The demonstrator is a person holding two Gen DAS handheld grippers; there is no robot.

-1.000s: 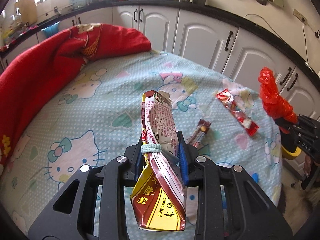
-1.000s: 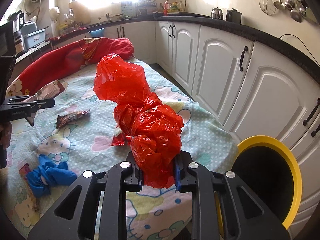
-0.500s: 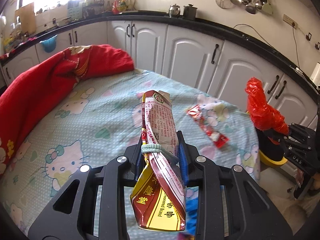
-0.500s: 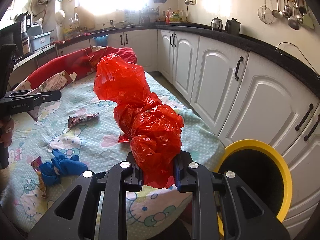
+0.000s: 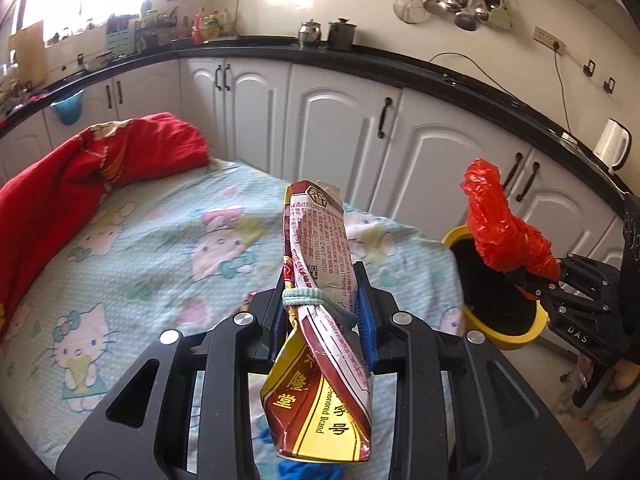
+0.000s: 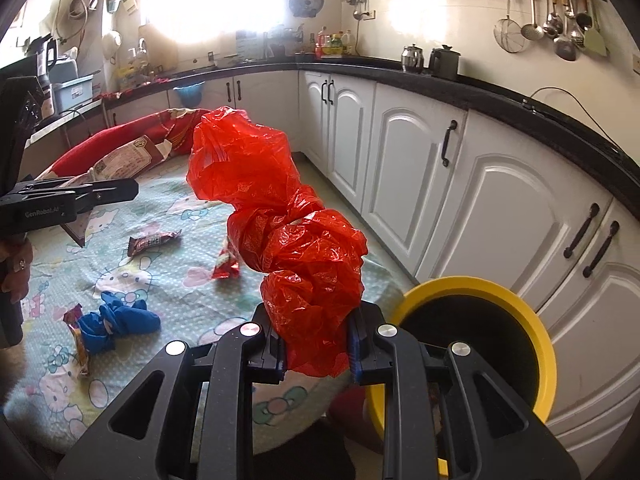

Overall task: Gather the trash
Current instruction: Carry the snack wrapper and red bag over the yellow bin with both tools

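The left gripper [image 5: 322, 304] was held above the table, its blue-padded fingers [image 5: 366, 316] clamped on a folded snack packet [image 5: 320, 264] bound with a pale band; the packet's long axis ran forward and upward from the jaws, its printed end pointing toward the white cabinets [image 5: 336, 128], its yellow-and-red end hanging below the grip. The right gripper [image 6: 316, 344] was poised beside the table edge, fingers pressed tight on a crumpled red plastic bag [image 6: 280, 216] that rose up and leftward out of the jaws. A yellow-rimmed bin [image 6: 520, 320] stood on the floor just right of that gripper, its dark mouth open. The table wore a cartoon-cat cloth [image 6: 180, 280], with a red blanket [image 5: 80, 176] bunched at the far side. On the cloth lay a brown candy wrapper [image 6: 154, 240], a small red wrapper [image 6: 226, 268] and a blue cloth [image 6: 116, 320]. Utensils [image 6: 552, 32] hung on the kitchen wall.
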